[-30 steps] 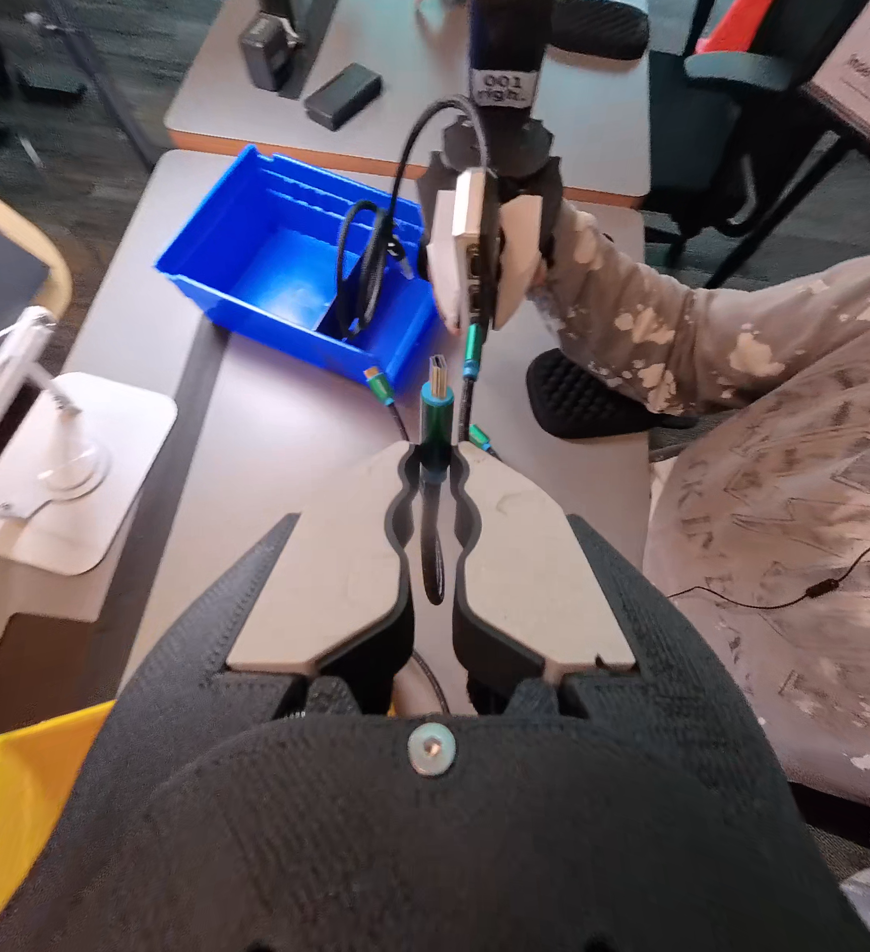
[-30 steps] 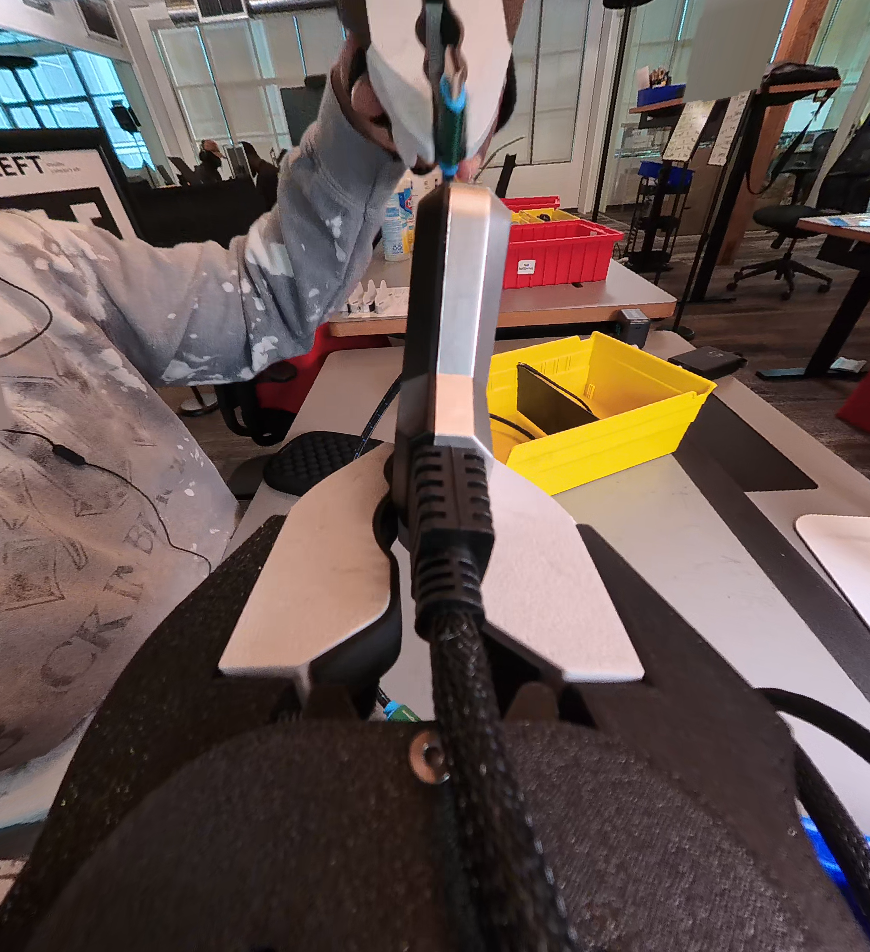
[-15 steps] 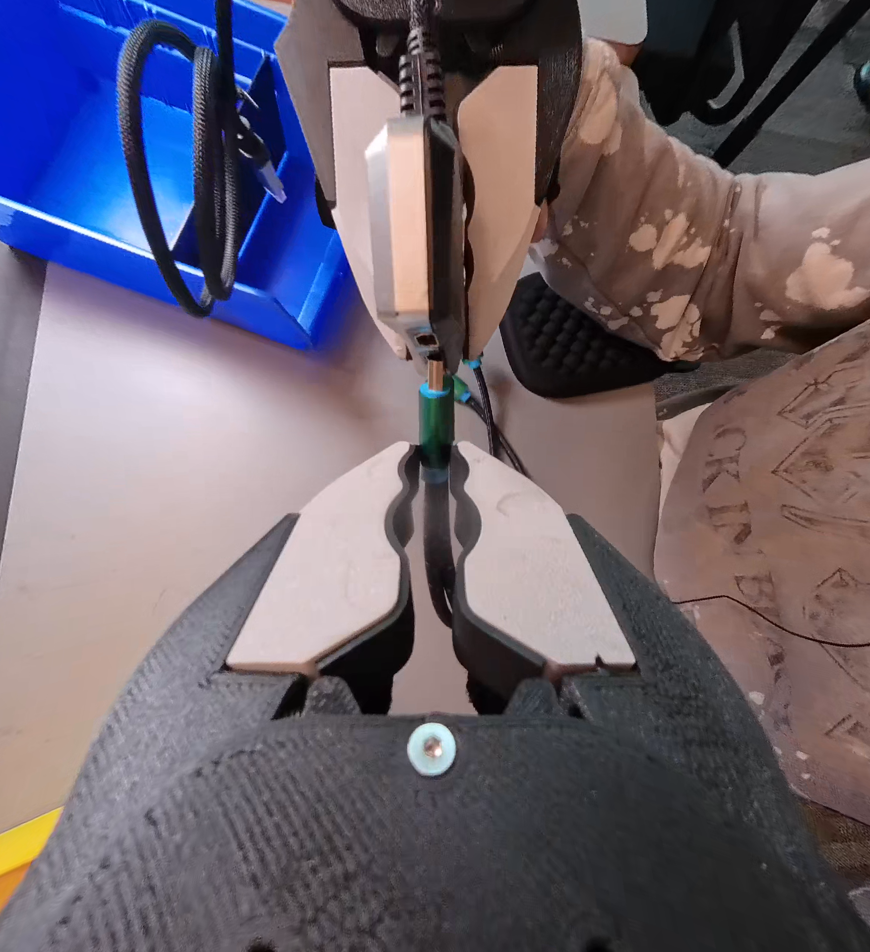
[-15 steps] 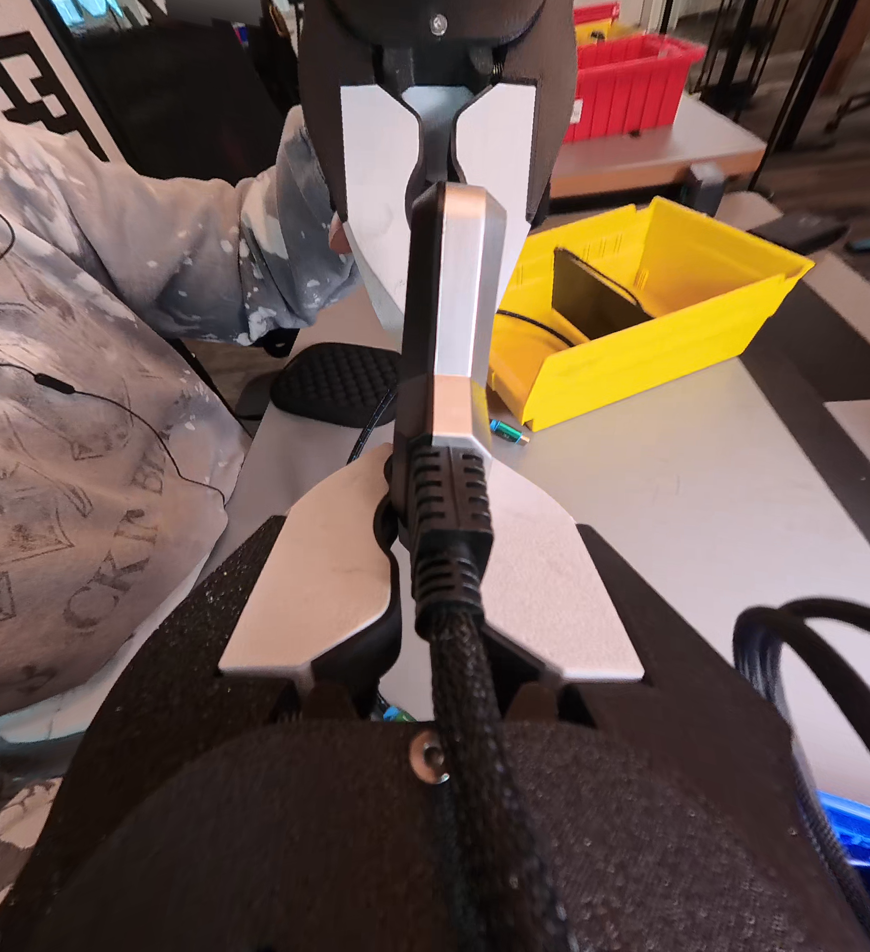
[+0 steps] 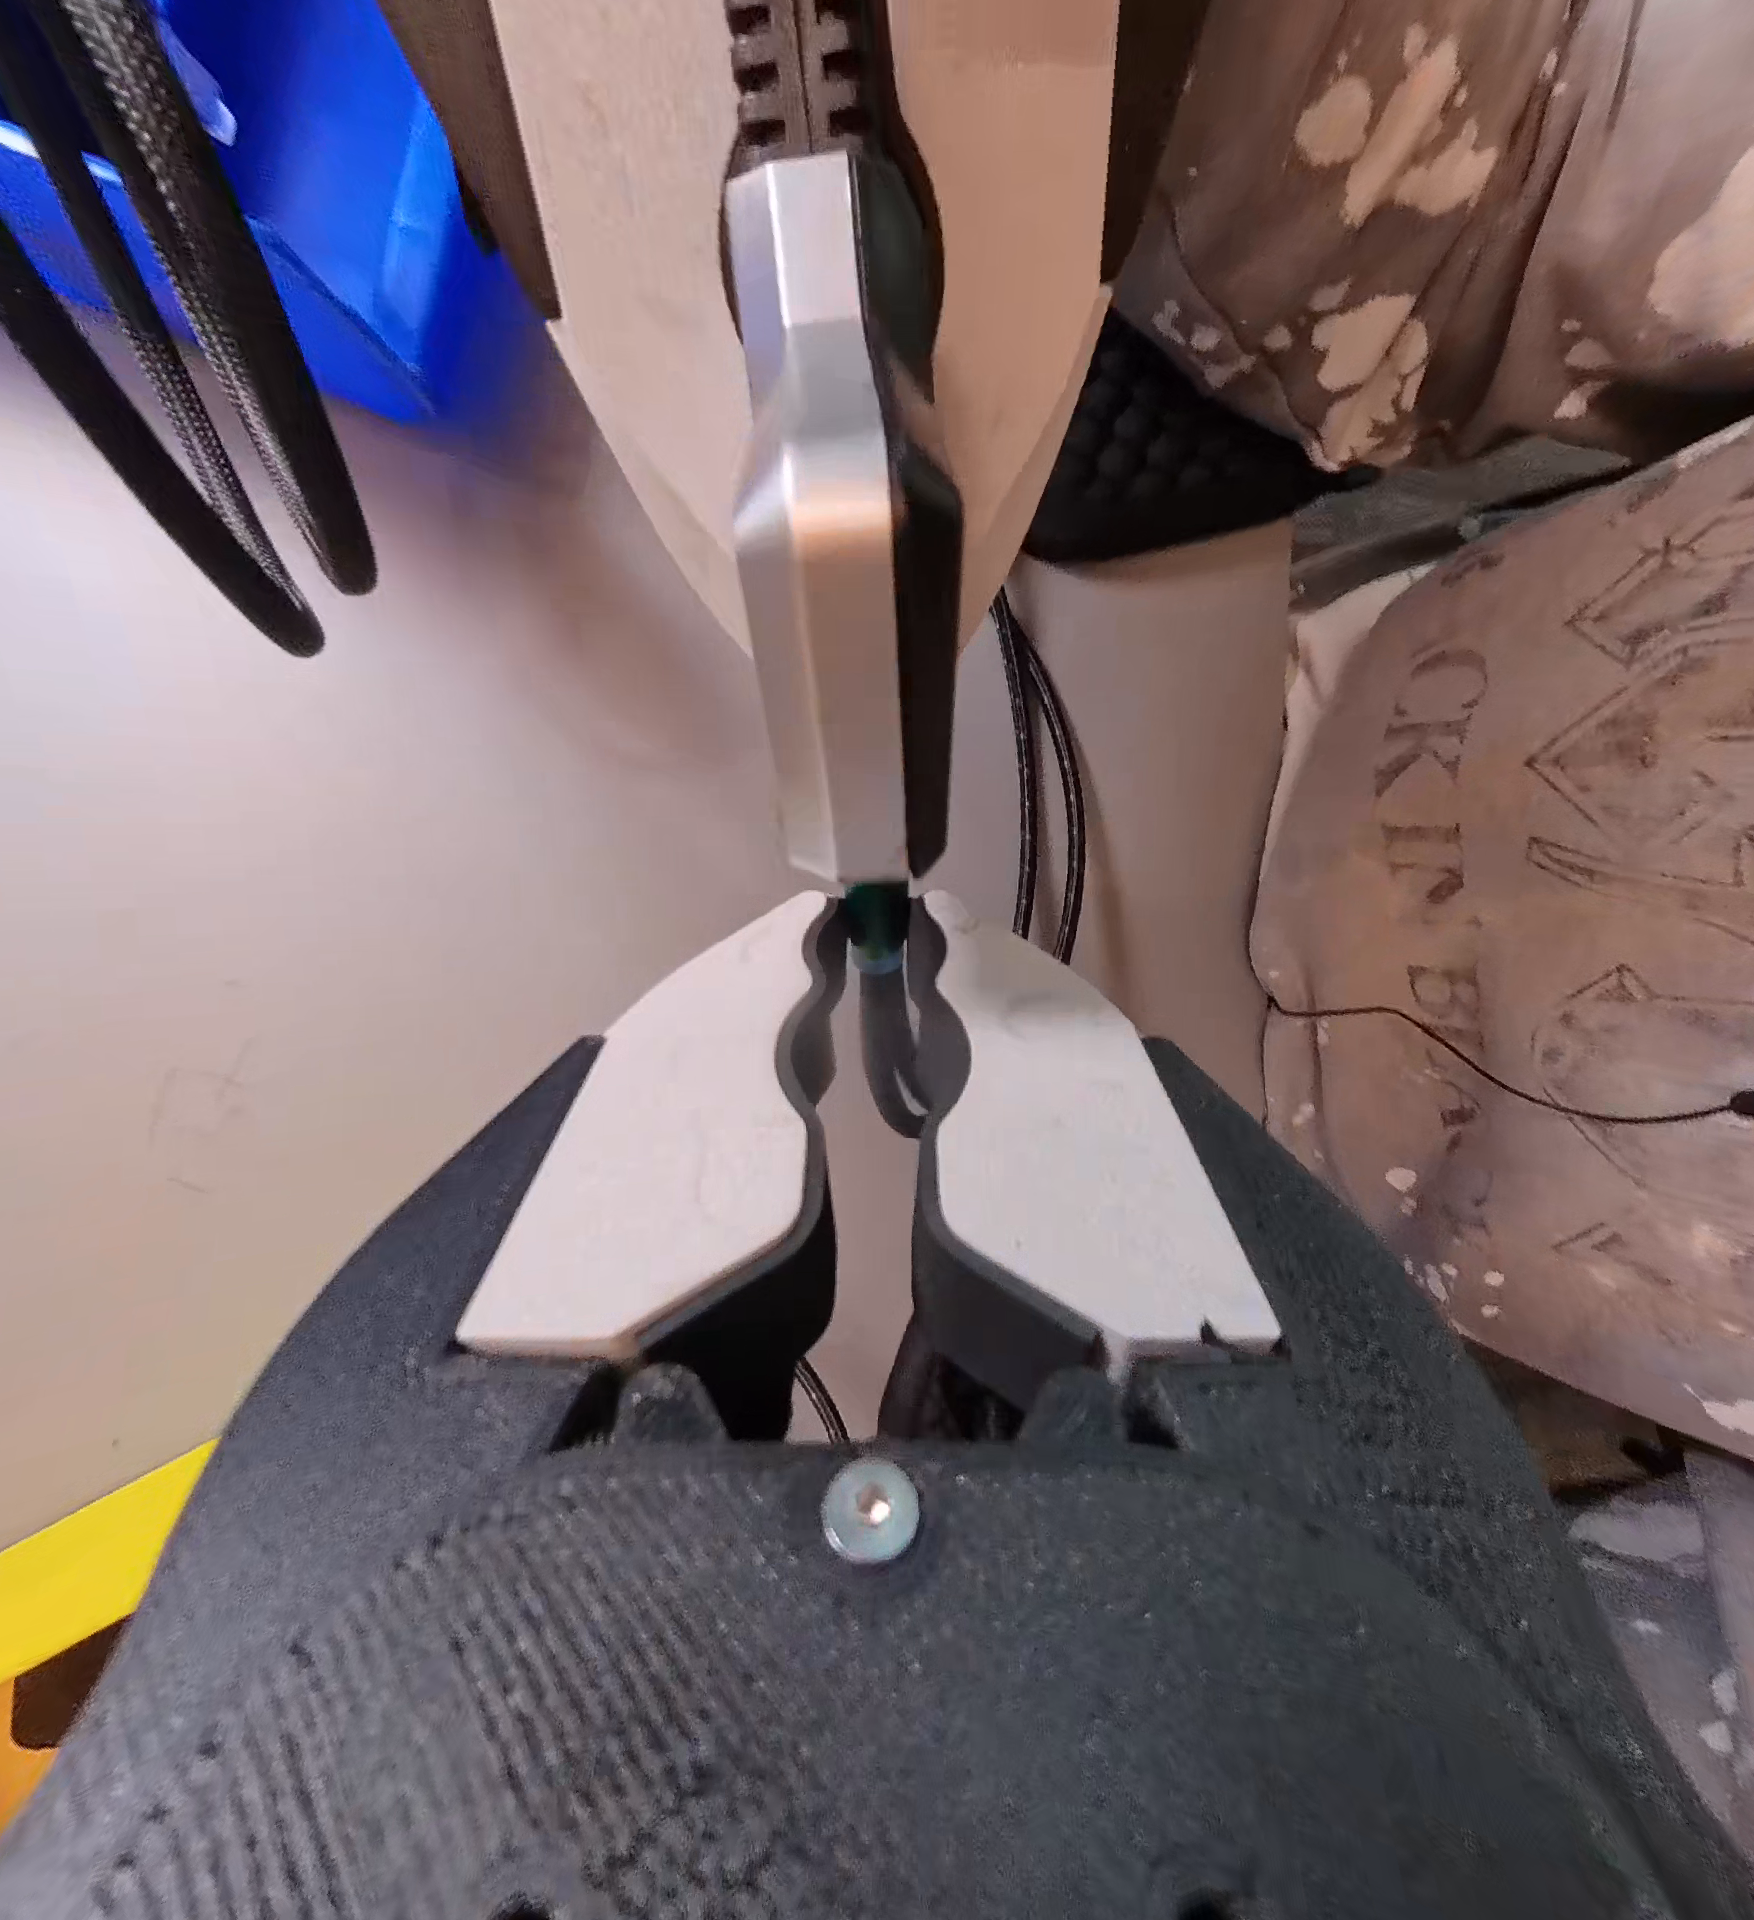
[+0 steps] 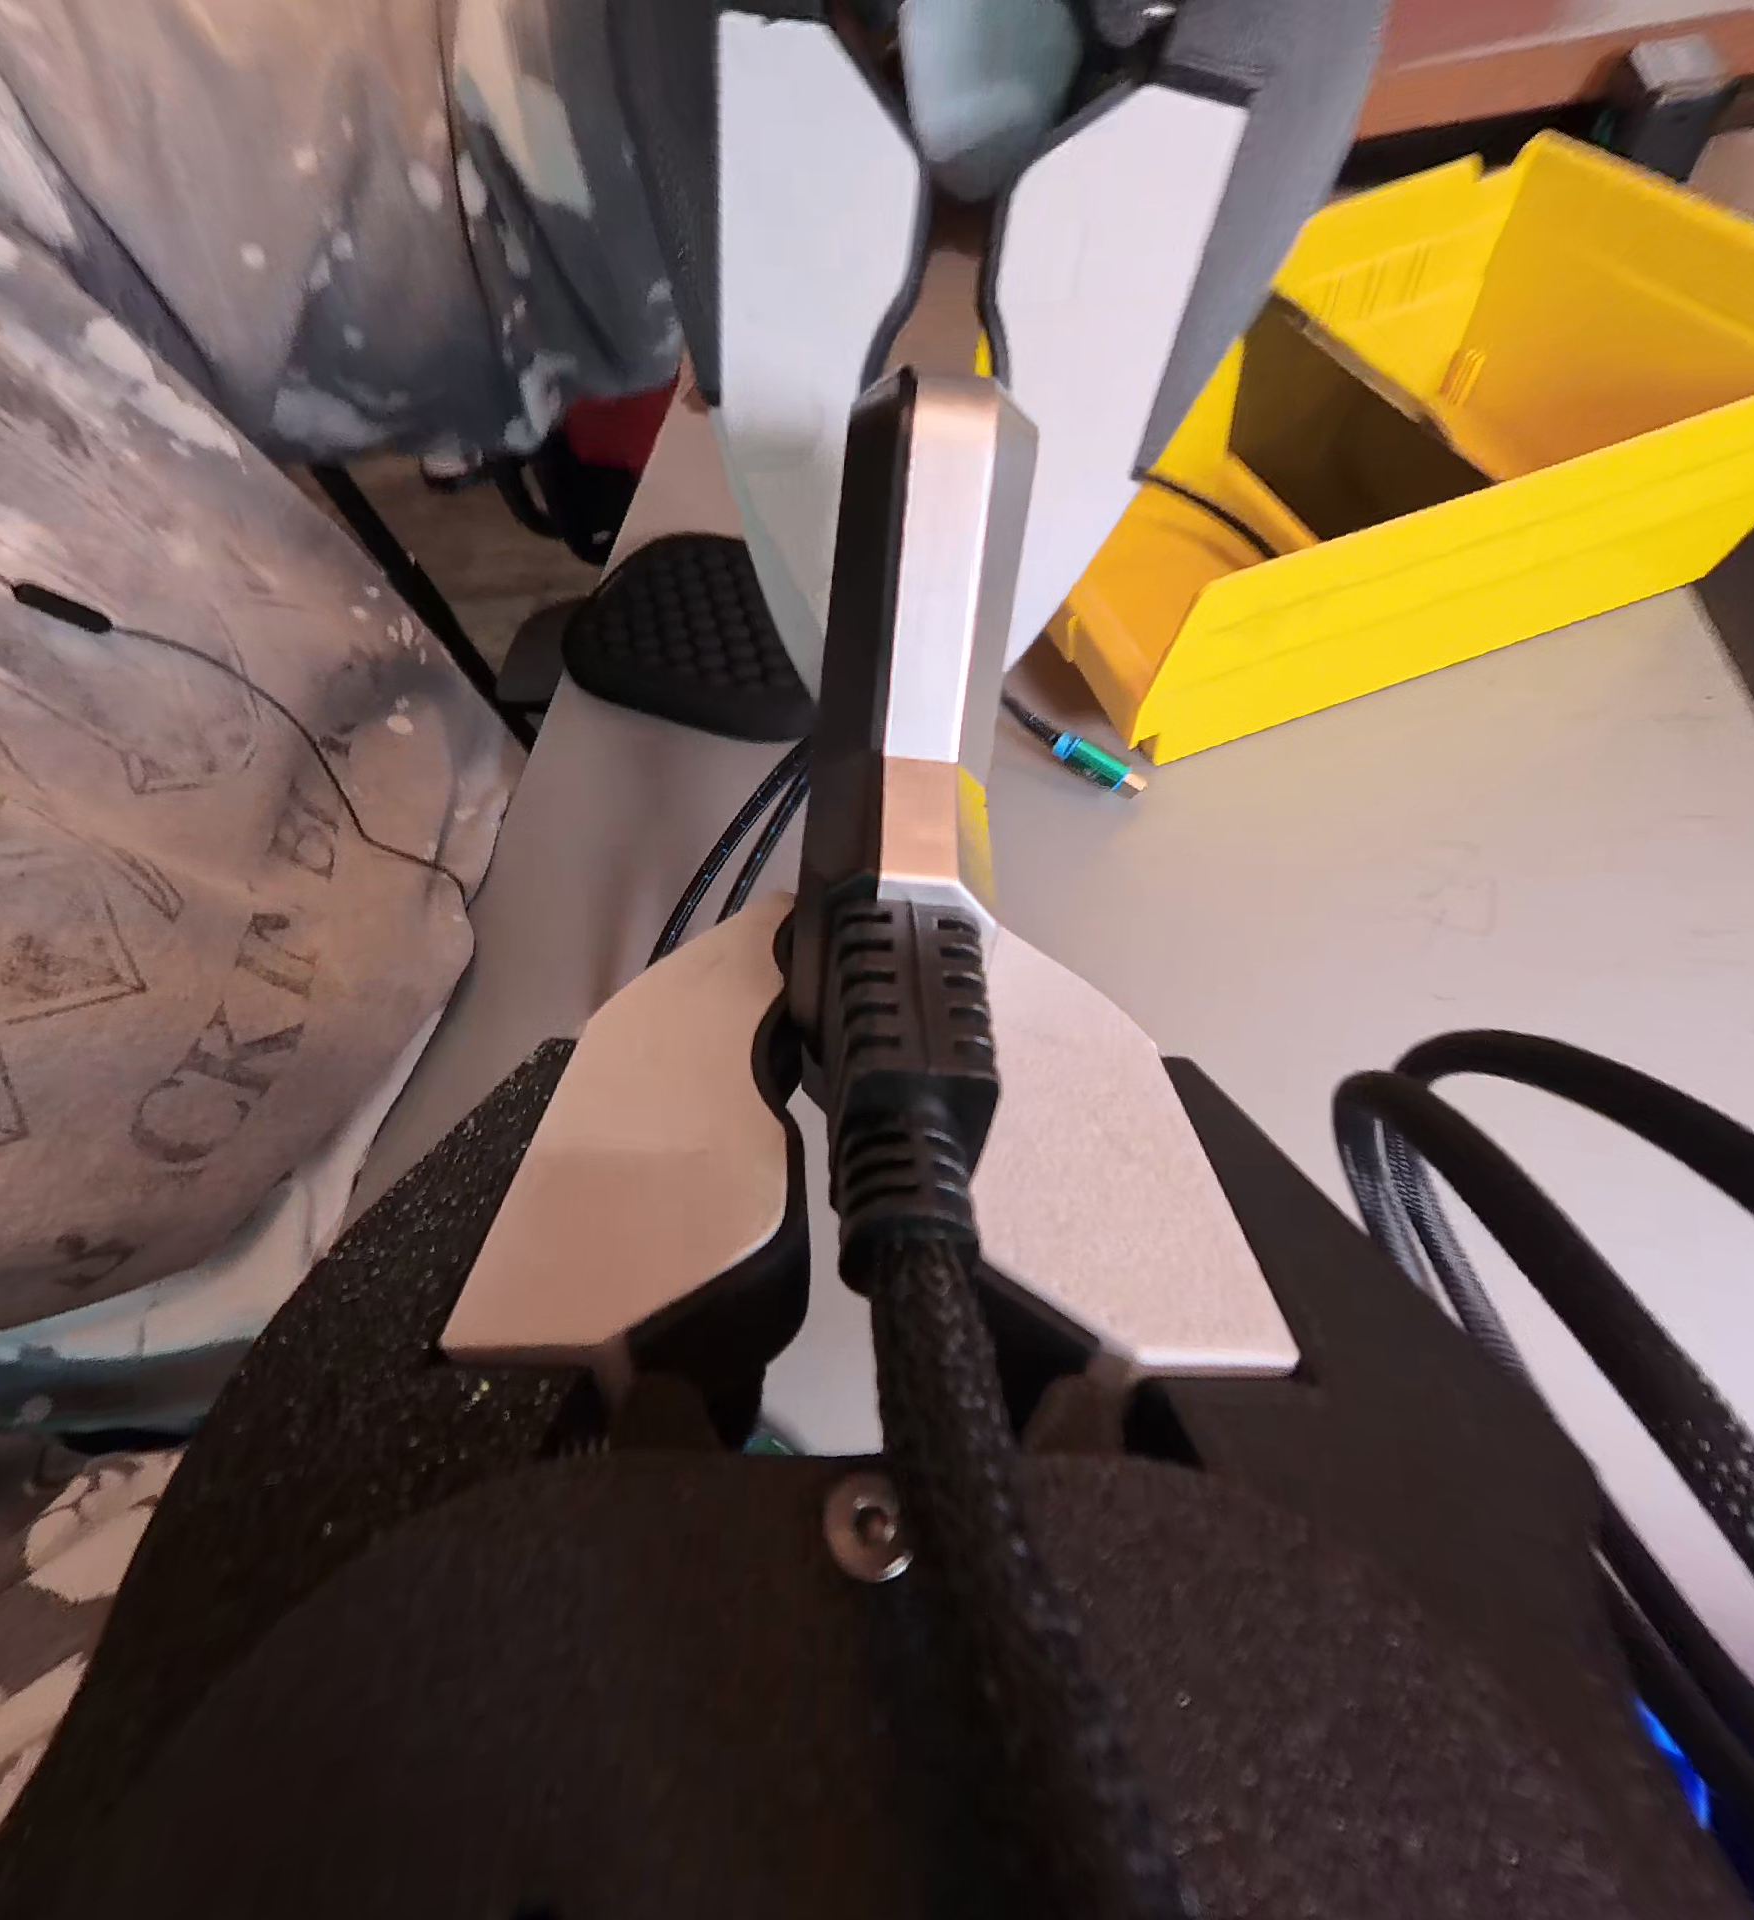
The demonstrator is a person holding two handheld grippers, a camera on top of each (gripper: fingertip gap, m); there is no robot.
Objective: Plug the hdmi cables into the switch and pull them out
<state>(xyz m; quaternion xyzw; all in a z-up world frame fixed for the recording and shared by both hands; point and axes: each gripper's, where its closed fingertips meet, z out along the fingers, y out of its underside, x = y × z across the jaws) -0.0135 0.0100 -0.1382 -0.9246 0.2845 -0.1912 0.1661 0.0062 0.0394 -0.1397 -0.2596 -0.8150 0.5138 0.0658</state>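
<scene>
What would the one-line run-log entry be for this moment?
phase: plugging in | left hand-held gripper: shut on green plug, plug at switch port | right hand-held gripper: shut on switch | spare green plug: on table by yellow bin

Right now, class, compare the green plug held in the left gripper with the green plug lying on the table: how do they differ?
The held green plug is clamped at the left gripper fingertips; the loose green plug lies free by the yellow bin. The held one meets the switch end, its metal tip hidden; the loose one's tip is bare. Both have green shells, blue collars and black cables.
</scene>
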